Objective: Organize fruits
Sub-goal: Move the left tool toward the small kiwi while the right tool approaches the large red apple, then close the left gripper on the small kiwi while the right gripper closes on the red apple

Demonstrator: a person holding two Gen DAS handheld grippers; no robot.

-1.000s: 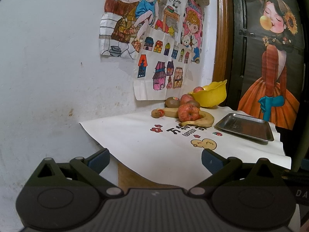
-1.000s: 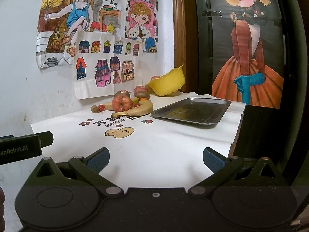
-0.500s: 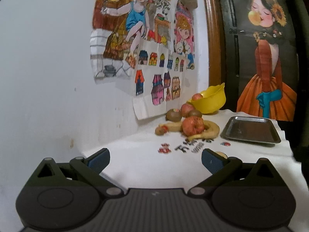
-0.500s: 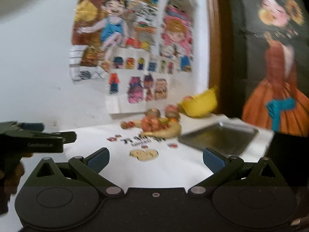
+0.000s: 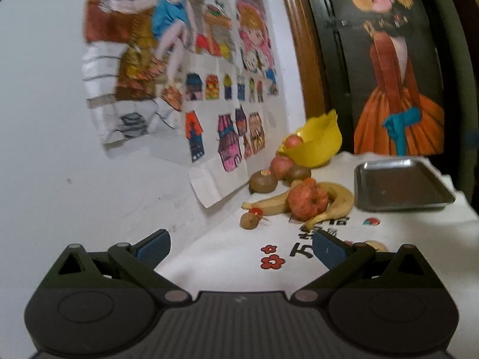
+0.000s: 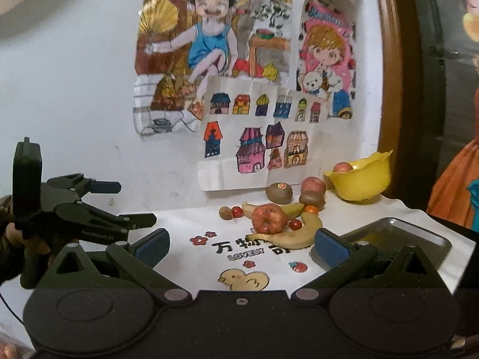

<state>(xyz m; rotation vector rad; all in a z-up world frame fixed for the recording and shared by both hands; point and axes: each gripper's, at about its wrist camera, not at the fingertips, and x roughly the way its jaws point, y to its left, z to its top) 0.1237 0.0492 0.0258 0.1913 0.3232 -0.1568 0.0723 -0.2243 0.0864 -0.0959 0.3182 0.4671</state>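
Ahead of both spread, empty grippers, left gripper (image 5: 239, 243) and right gripper (image 6: 241, 243), lies a wrinkled red apple (image 6: 268, 218) atop curved yellow bananas (image 6: 295, 234) on the white paper-covered worktop (image 6: 185, 264). Best approach: pinch the apple's rounded sides gently, then carry it rightward to the shiny metal tray (image 6: 398, 236).

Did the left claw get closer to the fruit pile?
Yes. In the left wrist view the red apple and metal tray now look bigger and nearer, so the open left claw has moved forward toward them.
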